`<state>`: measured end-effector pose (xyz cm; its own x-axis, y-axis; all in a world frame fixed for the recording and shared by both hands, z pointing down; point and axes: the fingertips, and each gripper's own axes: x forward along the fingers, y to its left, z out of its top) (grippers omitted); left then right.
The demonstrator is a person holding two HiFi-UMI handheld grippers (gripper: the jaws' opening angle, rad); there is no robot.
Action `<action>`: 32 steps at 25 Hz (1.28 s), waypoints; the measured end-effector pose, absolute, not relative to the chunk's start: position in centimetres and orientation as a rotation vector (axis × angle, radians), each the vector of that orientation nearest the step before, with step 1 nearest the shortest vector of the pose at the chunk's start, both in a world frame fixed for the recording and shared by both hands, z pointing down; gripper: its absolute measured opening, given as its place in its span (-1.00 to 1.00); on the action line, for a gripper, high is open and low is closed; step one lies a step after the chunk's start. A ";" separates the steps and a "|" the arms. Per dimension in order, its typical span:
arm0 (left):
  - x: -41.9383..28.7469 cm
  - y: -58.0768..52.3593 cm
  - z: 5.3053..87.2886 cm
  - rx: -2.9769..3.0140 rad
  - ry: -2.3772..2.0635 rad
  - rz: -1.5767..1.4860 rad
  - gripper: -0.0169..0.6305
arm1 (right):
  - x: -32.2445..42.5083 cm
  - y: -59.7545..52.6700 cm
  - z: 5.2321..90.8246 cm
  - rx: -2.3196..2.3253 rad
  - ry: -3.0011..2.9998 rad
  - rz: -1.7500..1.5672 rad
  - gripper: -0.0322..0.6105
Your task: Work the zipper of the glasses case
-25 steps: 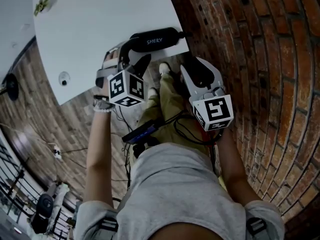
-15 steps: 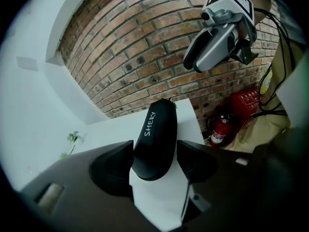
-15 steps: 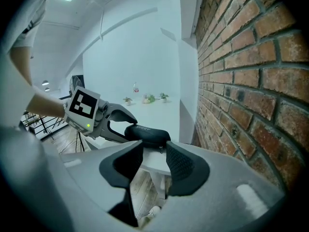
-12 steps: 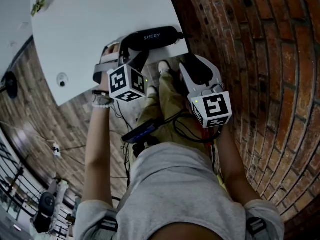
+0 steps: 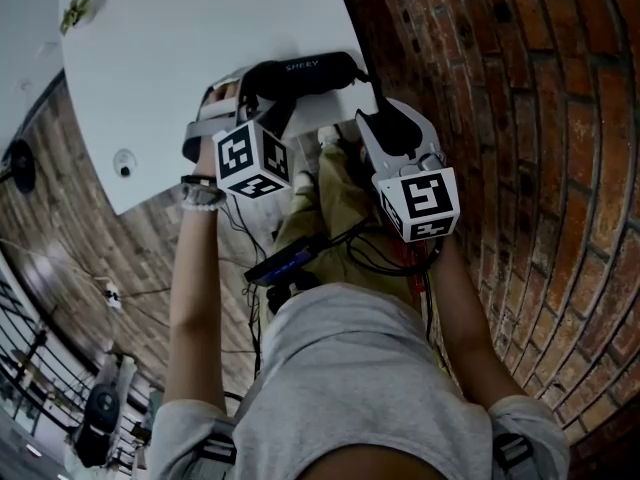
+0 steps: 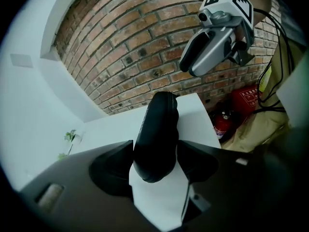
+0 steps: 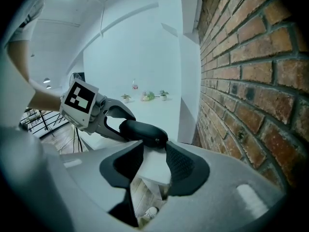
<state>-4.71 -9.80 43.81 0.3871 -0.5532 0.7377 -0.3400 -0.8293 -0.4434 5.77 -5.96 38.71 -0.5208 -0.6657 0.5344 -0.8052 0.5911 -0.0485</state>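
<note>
The black glasses case lies on the white table near its corner by the brick wall. My left gripper is shut on the case's left end. In the left gripper view the case sits squeezed between both dark pads of that gripper. My right gripper hovers at the case's right end. In the right gripper view its jaws stand open, with the case's end just beyond the tips and only the table corner between them.
A brick wall runs close on the right. A red fire extinguisher stands on the floor below the table corner. A small plant and a small round object are farther off on the table. Cables hang at the person's waist.
Both grippers and the case sit slightly higher in the head view than a second ago. The right gripper has edged closer to the case's end. The left grip is unchanged.
</note>
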 end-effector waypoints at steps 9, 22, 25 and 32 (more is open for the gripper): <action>-4.6 -9.0 43.3 -2.444 0.797 -1.387 -0.08 | 5.1 -7.3 40.2 1.103 -2.343 0.392 -0.50; -4.6 -8.6 42.7 -2.506 0.744 -1.401 -0.08 | 4.4 -8.5 41.9 1.001 -2.315 0.295 -0.62; -4.6 -8.6 42.6 -2.526 0.733 -1.404 -0.08 | 4.3 -8.6 41.8 0.987 -2.337 0.294 -0.63; -4.5 -8.5 42.6 -2.524 0.713 -1.411 -0.08 | 4.2 -8.4 41.1 0.915 -2.420 0.289 -0.74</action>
<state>-4.46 -8.55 42.62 0.4403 -0.4803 0.7586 -0.3259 -0.8727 -0.3634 4.21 -8.38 41.08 -0.6292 -0.5504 0.5487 -0.6641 0.7476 -0.0116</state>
